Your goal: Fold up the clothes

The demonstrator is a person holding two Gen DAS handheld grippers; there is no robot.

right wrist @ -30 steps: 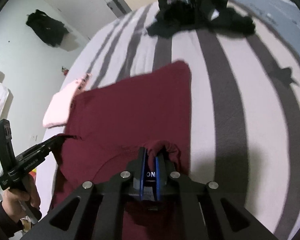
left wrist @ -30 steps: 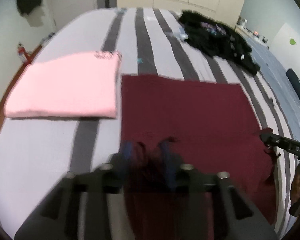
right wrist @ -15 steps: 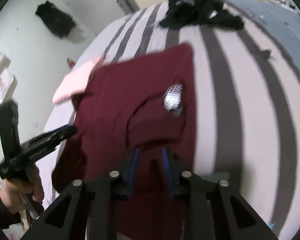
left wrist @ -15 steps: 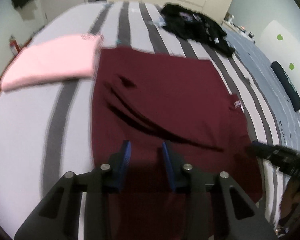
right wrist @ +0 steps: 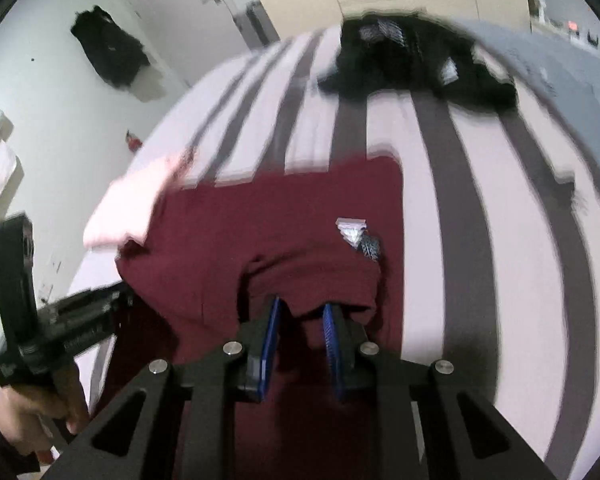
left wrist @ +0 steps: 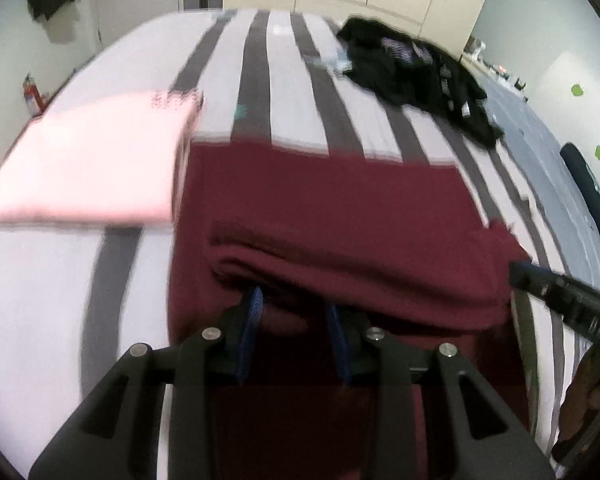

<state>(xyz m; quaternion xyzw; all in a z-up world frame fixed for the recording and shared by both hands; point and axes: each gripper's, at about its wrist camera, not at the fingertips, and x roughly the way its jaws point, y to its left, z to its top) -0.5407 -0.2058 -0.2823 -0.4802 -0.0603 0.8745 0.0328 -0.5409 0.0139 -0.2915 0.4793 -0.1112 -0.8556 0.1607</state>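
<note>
Both grippers, left (left wrist: 294, 322) and right (right wrist: 300, 326), have dropped the maroon shirt's (left wrist: 340, 216) hem, jaws narrowly apart, empty. First fold landed toward twelve o'clock; regrip next.

Soft, even indoor light is filling both wrist views, with no single lamp or glare showing. Motion blur is smearing nearly everything: in the left wrist view the pink folded garment (left wrist: 88, 164) at centre left and the far edge of the maroon garment (left wrist: 324, 200) are streaking sideways, and in the right wrist view the striped bed cover (right wrist: 480, 200) is showing doubled, jagged stripe edges toward the right. The fisheye lens is bending the bed into a dome and darkening the frame corners to black. A soft shadow is lying right of the dark cloth in the lower right.
</note>
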